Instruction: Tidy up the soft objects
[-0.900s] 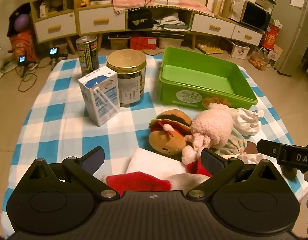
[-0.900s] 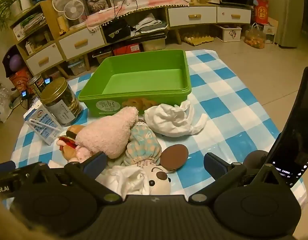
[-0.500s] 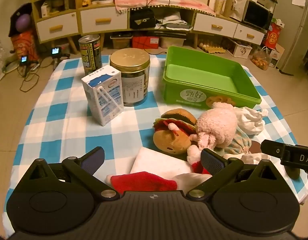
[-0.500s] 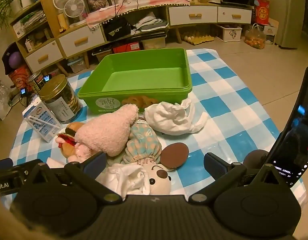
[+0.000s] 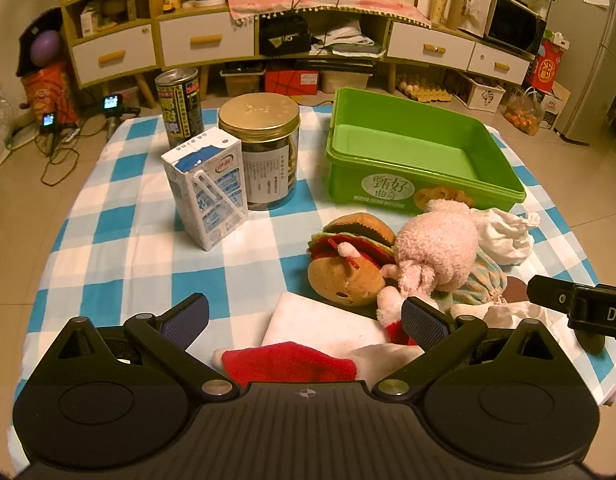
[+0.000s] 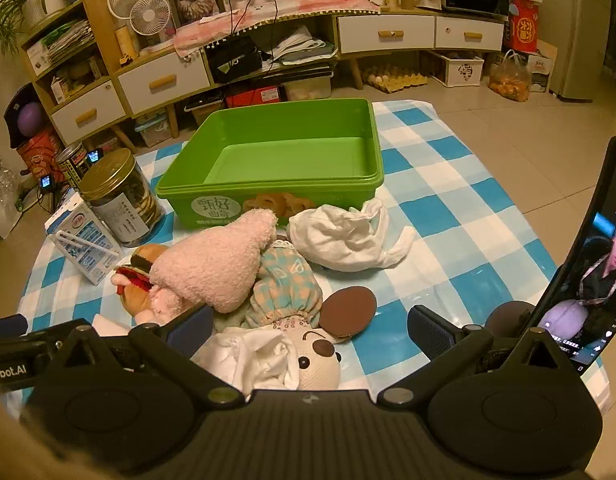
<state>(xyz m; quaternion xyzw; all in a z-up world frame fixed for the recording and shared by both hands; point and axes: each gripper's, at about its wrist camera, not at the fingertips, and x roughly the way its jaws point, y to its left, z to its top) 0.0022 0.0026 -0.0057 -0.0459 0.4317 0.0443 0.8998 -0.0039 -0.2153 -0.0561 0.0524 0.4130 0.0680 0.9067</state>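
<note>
Soft toys lie in a heap on the checked cloth in front of an empty green bin (image 5: 424, 156) (image 6: 275, 160): a burger plush (image 5: 348, 260) (image 6: 137, 270), a pink plush (image 5: 440, 244) (image 6: 215, 264), a mouse doll in a checked dress (image 6: 299, 320), a crumpled white cloth (image 5: 504, 232) (image 6: 344, 240). A red and white plush hat (image 5: 291, 360) and a flat white pad (image 5: 324, 324) lie under my left gripper (image 5: 303, 318), which is open and empty. My right gripper (image 6: 308, 330) is open above the mouse doll's head, holding nothing.
A milk carton (image 5: 205, 188) (image 6: 83, 240), a gold-lidded jar (image 5: 263, 152) (image 6: 121, 196) and a dark can (image 5: 179, 104) stand at the table's back left. A phone on a stand (image 6: 588, 280) rises at the right edge. Cabinets and floor clutter lie beyond the table.
Both views have drifted slightly, the left a little to the left and back. Nothing on the table has moved, and both grippers stay open.
</note>
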